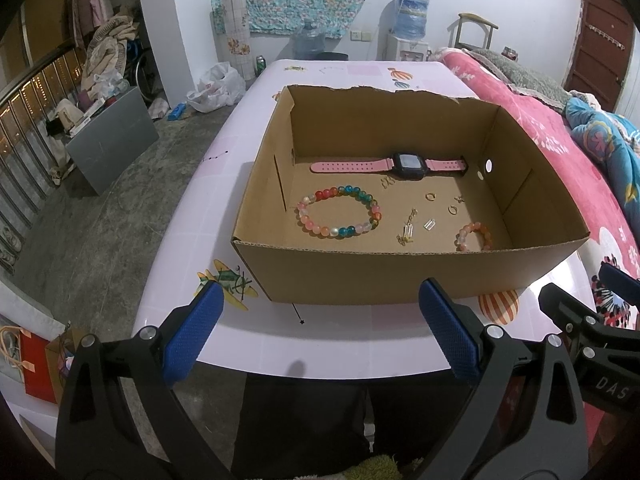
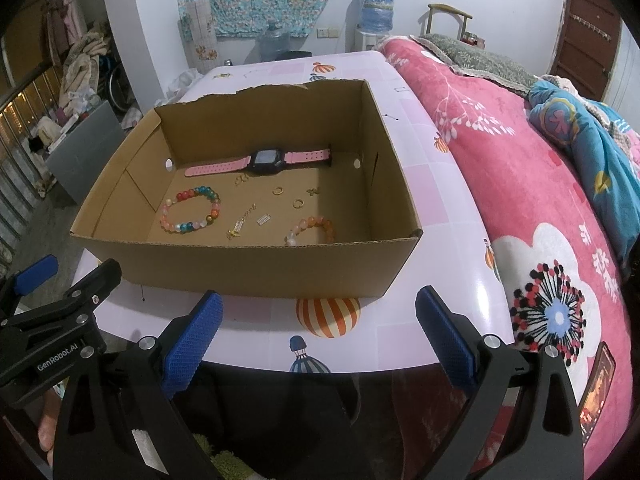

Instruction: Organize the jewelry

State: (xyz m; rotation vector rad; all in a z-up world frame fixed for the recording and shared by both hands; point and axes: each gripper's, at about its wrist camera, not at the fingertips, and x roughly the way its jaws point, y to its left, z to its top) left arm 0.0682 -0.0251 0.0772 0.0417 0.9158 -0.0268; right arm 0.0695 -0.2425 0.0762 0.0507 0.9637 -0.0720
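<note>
An open cardboard box (image 1: pixel 344 276) (image 2: pixel 248 268) sits on the pink patterned table. Inside lie a pink-strapped watch (image 1: pixel 406 165) (image 2: pixel 266 160), a multicoloured bead bracelet (image 1: pixel 338 212) (image 2: pixel 191 214), a smaller orange-pink bead bracelet (image 1: pixel 474 236) (image 2: pixel 311 230), gold rings (image 1: pixel 430 196) (image 2: pixel 279 190), a gold chain piece (image 1: pixel 407 232) (image 2: pixel 240 224) and a small clear clasp (image 1: pixel 429 224) (image 2: pixel 263 219). My left gripper (image 1: pixel 320 312) hovers open before the box's near wall. My right gripper (image 2: pixel 318 316) is open too, empty, at the table's near edge.
A bed with a red floral blanket (image 2: pixel 540 184) borders the table on the right. The floor at left holds a grey box (image 1: pixel 112 140), plastic bags and clutter. Water jugs (image 1: pixel 412 16) stand by the far wall. A phone (image 2: pixel 598 388) lies on the blanket.
</note>
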